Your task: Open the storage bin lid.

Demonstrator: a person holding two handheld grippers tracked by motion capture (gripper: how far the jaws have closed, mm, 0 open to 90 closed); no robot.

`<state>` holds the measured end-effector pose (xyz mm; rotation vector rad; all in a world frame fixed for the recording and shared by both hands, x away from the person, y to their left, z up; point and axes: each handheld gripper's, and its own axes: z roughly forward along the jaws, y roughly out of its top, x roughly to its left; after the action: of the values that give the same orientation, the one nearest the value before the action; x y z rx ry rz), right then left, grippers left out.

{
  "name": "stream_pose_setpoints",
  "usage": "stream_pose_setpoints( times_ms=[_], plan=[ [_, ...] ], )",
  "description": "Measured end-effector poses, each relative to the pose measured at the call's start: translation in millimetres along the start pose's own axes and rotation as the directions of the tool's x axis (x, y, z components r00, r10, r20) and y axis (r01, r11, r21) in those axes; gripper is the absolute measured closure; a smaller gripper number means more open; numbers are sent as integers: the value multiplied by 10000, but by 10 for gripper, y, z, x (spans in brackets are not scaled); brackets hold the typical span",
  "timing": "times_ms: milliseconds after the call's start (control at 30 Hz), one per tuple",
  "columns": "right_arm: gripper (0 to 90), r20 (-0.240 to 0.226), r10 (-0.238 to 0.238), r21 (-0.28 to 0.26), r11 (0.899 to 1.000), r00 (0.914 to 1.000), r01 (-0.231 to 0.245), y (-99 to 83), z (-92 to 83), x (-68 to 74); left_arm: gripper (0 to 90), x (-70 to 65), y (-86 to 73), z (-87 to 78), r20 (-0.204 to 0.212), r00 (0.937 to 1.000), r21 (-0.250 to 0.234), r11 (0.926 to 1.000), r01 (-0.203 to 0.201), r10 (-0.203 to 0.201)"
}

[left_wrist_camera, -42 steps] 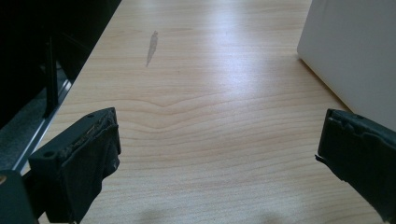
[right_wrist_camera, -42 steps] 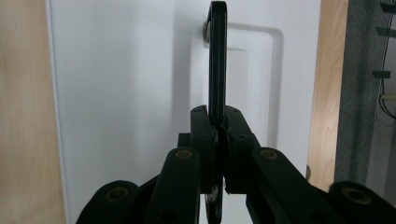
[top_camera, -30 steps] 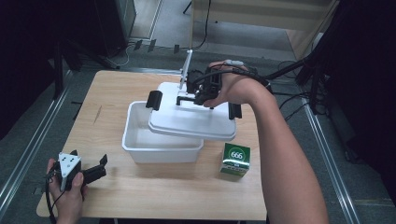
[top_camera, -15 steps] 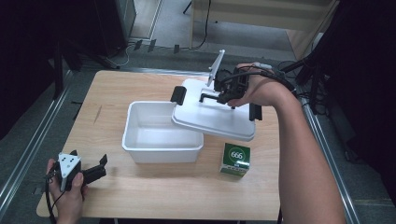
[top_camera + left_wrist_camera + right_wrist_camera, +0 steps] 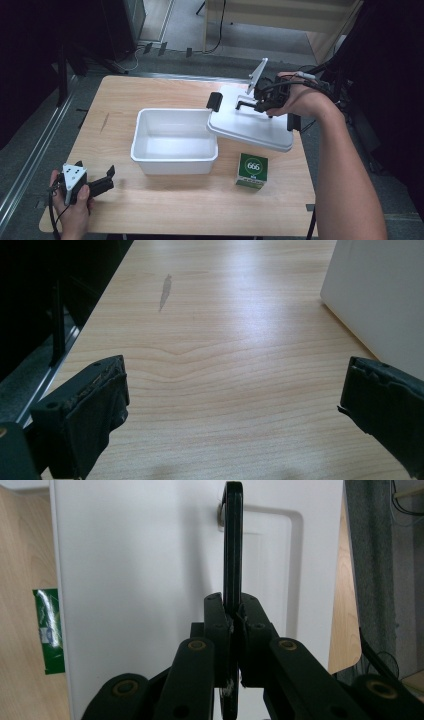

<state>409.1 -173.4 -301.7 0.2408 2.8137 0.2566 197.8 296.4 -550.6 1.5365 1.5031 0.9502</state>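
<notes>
The flat white plastic lid is held by its black handle in the clenched right gripper, tilted clear of the open white rectangular plastic tub, evidently to expose it. The left gripper is kept released and empty near the surface corner, apparently in reserve.

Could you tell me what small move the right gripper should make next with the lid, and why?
Probably lower the white lid onto the bare table at the right. The right gripper is clamped on the lid's black handle, the lid hangs tilted with one corner over the white bin, and the green box sits just in front, so setting it down farther right avoids both.
</notes>
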Motion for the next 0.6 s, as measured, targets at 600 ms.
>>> stream_pose_setpoints(
  times_ms=[600],
  plan=[
    [854, 181, 545, 170, 9984, 9984, -548, -393, 376, -161, 0, 5, -3, -3, 6, 10000, -55, 10000, 63, -63]
  ],
)
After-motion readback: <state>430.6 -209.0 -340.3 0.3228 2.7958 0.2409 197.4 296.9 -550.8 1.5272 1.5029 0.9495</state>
